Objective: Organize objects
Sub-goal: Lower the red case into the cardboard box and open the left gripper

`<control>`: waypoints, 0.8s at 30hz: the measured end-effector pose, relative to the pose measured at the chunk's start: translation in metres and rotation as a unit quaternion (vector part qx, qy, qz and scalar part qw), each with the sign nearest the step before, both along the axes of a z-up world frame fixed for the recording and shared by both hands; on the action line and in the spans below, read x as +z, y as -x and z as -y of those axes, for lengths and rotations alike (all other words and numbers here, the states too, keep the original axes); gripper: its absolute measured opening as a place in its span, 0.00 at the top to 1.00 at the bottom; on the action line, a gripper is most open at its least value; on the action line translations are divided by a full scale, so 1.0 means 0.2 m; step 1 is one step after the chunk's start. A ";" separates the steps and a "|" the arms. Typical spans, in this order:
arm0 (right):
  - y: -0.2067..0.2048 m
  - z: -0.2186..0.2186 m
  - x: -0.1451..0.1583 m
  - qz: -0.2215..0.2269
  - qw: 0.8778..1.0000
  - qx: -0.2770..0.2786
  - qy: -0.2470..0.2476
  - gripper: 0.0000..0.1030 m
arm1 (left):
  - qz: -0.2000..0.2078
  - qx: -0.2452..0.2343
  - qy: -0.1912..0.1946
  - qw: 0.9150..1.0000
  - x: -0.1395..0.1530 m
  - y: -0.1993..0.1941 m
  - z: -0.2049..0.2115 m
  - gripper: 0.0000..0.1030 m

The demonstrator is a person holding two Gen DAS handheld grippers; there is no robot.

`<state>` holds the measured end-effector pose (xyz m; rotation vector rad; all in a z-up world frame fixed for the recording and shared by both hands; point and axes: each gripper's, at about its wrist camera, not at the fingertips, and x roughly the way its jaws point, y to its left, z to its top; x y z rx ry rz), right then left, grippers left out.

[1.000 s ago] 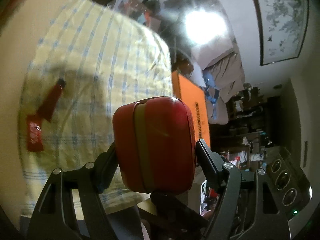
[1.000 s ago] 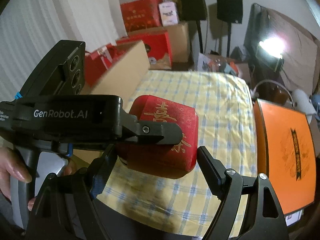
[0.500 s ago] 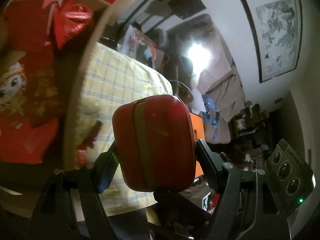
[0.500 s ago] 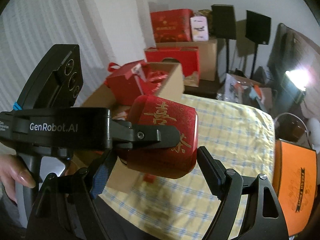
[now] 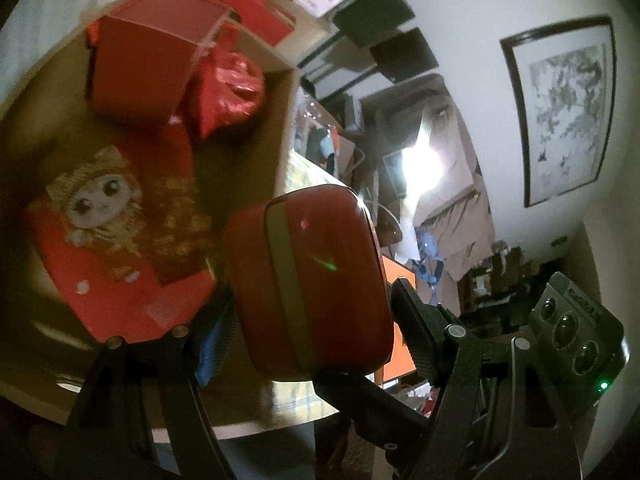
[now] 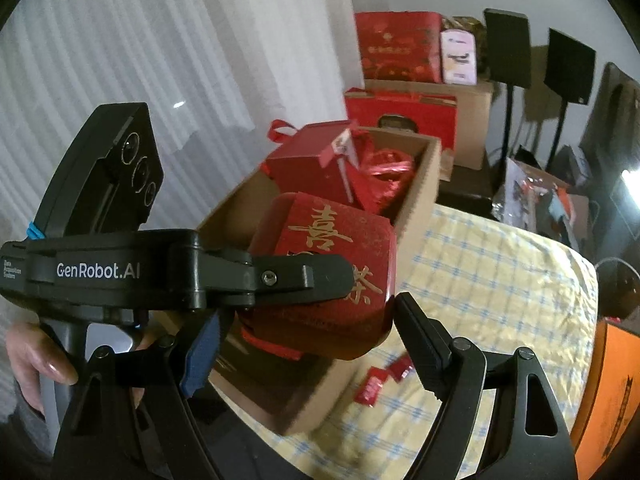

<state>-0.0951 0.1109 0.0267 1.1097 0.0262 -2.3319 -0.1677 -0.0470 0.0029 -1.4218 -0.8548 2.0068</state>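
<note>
Left wrist view first: one rounded red tin (image 5: 308,280) with a gold band sits clamped between the left tongs (image 5: 308,320), both fingers pressed against its sides. It hangs in the air right at the edge of the open cardboard box (image 5: 280,128).

Inside that box I count three red things: one square red gift box (image 5: 140,68) with a ribbon at the far end, one shiny red foil bundle (image 5: 228,92) just beside it, and one flat red pack with a cartoon girl (image 5: 104,216) on it, nearest the camera.

From the right wrist view the same tin (image 6: 332,264) shows gold characters on its lid. The right tongs (image 6: 304,336) also straddle it, but whether their fingers actually press on it, I can't tell. The left tool's finger crosses in front of the tin, and a hand (image 6: 36,364) holds that tool's handle.

On the checked yellow cloth (image 6: 500,280) covering the surface, just beside the box, lie what look like three small red packets (image 6: 380,380), though they're blurry. One orange box (image 6: 616,384) sits at the far right edge.
</note>
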 end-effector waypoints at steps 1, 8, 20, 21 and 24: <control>0.01 0.02 0.00 0.000 1.000 0.003 -0.002 0.20 | 0.001 0.002 -0.001 1.000 -0.01 0.01 0.02 0.31; 0.12 0.16 -0.04 0.010 1.000 0.016 -0.009 0.20 | 0.017 0.021 -0.011 1.000 -0.08 0.11 0.15 0.31; 0.34 0.28 -0.18 0.033 0.999 0.017 -0.027 0.20 | 0.052 0.044 -0.012 0.998 -0.27 0.32 0.25 0.23; 0.36 0.29 -0.19 0.035 0.999 0.016 -0.030 0.20 | 0.054 0.045 -0.009 0.998 -0.28 0.34 0.26 0.22; 0.40 0.32 -0.22 0.034 0.998 0.007 -0.050 0.20 | 0.051 0.051 0.007 0.997 -0.31 0.37 0.28 0.20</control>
